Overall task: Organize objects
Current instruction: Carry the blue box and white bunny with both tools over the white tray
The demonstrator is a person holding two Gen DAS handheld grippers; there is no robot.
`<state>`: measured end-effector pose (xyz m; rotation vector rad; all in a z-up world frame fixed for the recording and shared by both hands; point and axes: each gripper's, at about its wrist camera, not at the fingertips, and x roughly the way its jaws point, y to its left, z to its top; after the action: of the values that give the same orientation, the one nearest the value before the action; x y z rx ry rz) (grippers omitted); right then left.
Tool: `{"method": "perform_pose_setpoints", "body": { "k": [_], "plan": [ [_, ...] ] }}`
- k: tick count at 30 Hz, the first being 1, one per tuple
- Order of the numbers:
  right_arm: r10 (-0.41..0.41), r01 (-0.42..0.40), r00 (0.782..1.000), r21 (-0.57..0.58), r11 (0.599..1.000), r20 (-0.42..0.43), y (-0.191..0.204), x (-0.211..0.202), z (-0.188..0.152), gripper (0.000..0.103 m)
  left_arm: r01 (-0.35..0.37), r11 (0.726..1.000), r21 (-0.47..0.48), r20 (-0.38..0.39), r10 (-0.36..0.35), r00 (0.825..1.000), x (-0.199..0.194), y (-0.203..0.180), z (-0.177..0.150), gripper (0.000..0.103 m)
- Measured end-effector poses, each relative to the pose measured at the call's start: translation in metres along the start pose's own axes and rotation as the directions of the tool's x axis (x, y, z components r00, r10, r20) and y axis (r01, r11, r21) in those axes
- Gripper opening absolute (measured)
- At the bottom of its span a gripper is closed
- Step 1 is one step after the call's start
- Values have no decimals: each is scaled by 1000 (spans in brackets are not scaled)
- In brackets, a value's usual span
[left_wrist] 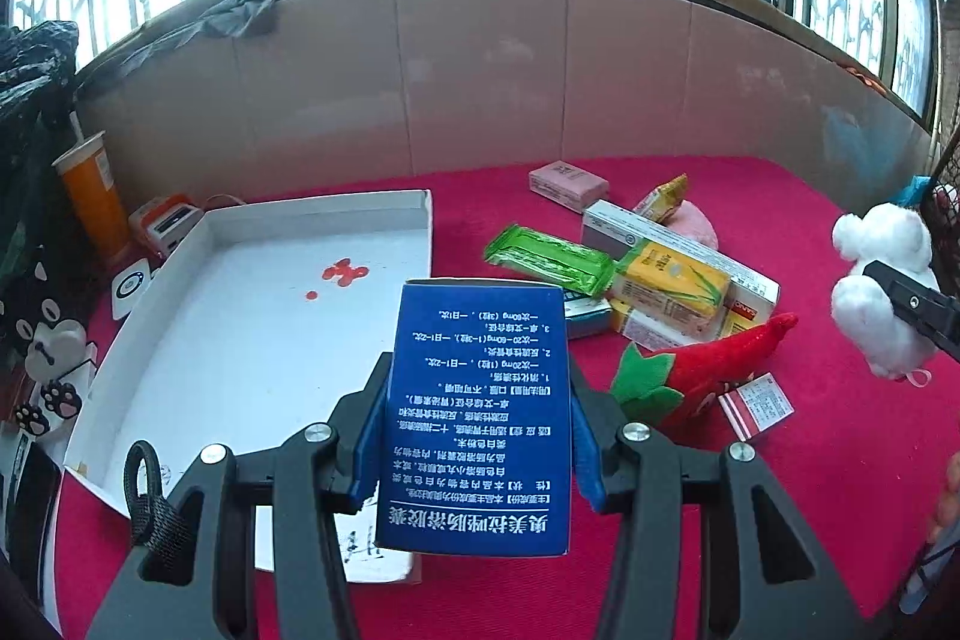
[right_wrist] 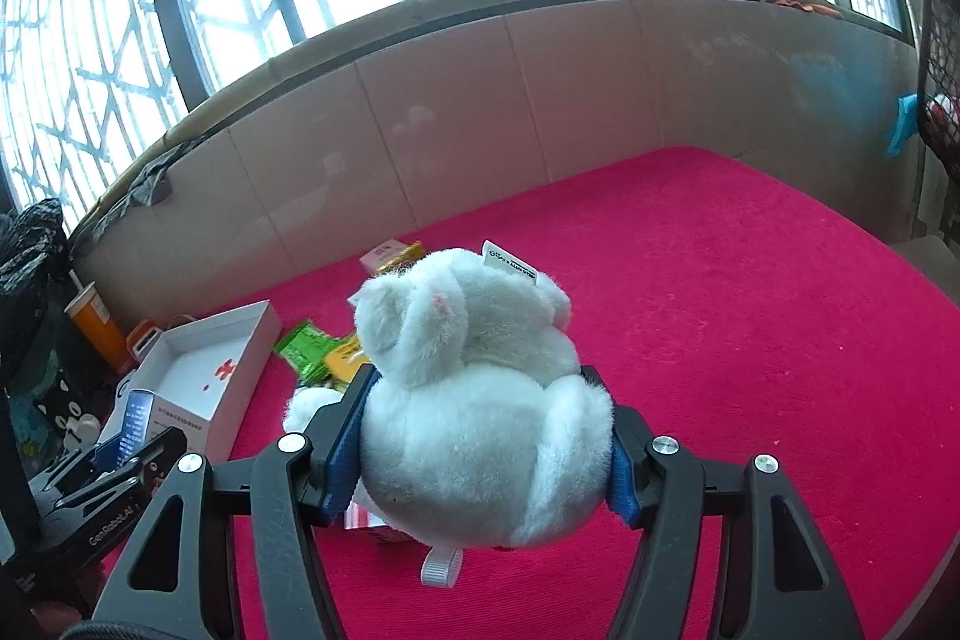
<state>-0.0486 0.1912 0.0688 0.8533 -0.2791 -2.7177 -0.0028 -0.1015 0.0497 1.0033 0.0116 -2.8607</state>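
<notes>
Left hand-held gripper (left_wrist: 477, 436) clamps blue box (left_wrist: 477, 418) lengthwise (text inverted); right hand-held gripper (right_wrist: 486, 436) squeezes white plush (right_wrist: 474, 400).

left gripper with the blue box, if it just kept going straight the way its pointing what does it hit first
Most likely the white tray. The left gripper, shut on the blue box, points downward with the tray's bare floor showing just beyond the box's far end. Depth is hard to judge through the fisheye; the green packet lies off to the right.

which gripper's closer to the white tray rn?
Left. The left gripper, clamping the blue box, hangs at the white tray's near edge; the right gripper, holding the white plush, is over the red cloth.
</notes>
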Motion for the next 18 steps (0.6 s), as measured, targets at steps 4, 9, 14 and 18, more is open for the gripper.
{"method": "perform_pose_setpoints", "body": {
  "k": [4,9,14,18],
  "plan": [
    [9,-9,1000,-29,1000,2,14,-2,1,69,-6,1000,-17,7,7,1000,-4,9,0,50],
    [23,-23,1000,-63,998,-2,29,-2,2,69,-13,999,-39,8,13,1000,-6,21,0,50],
    [39,-39,999,-87,995,-11,46,0,3,69,-22,998,-57,14,23,1000,-7,32,0,50],
    [53,-54,999,-122,991,-11,63,-1,5,69,-26,997,-69,16,27,999,-8,40,-1,50]
  ]
}}
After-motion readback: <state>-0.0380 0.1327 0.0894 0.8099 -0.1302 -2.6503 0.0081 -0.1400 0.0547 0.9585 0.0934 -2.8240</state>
